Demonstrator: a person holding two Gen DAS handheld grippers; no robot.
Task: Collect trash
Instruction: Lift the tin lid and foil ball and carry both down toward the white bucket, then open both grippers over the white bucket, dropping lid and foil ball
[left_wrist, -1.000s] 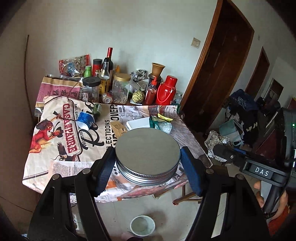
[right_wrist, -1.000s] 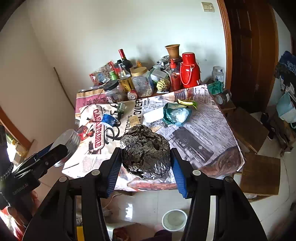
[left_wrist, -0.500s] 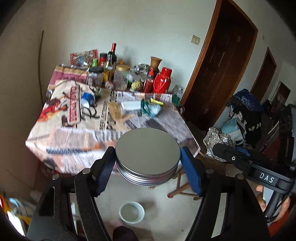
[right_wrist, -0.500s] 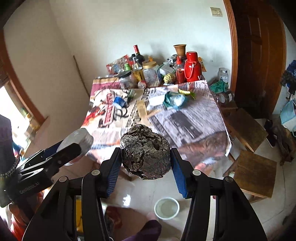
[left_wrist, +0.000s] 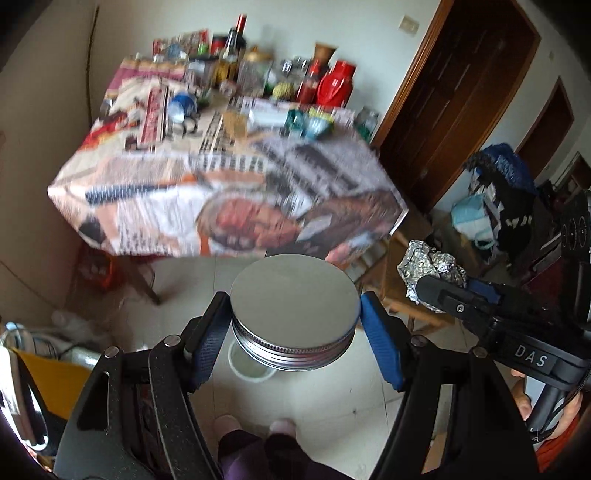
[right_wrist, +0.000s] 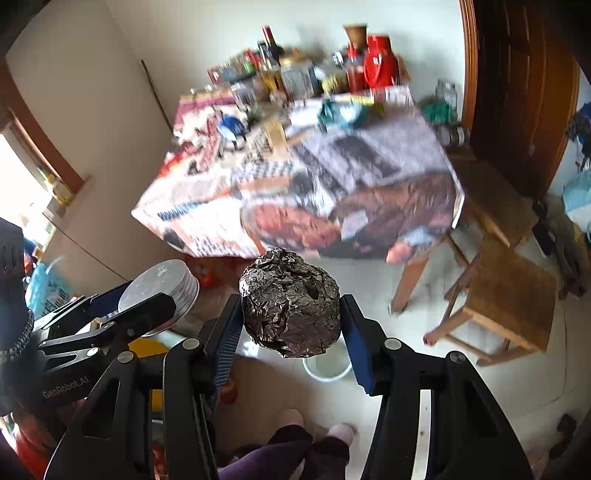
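My left tool (left_wrist: 295, 325) is clamped on a round metal lid (left_wrist: 294, 312), dull grey on its flat top with threaded ridges round the rim; its flat face tilts up toward the camera. My right tool (right_wrist: 291, 319) is clamped on a foil ball (right_wrist: 290, 302), crumpled, shiny and roughly round, so no clear long axis. Both hang over the floor just off the bench (right_wrist: 332, 192), above what looks like a white bucket (right_wrist: 327, 365)

Both wrist views look down, sharing the table (left_wrist: 221, 192).
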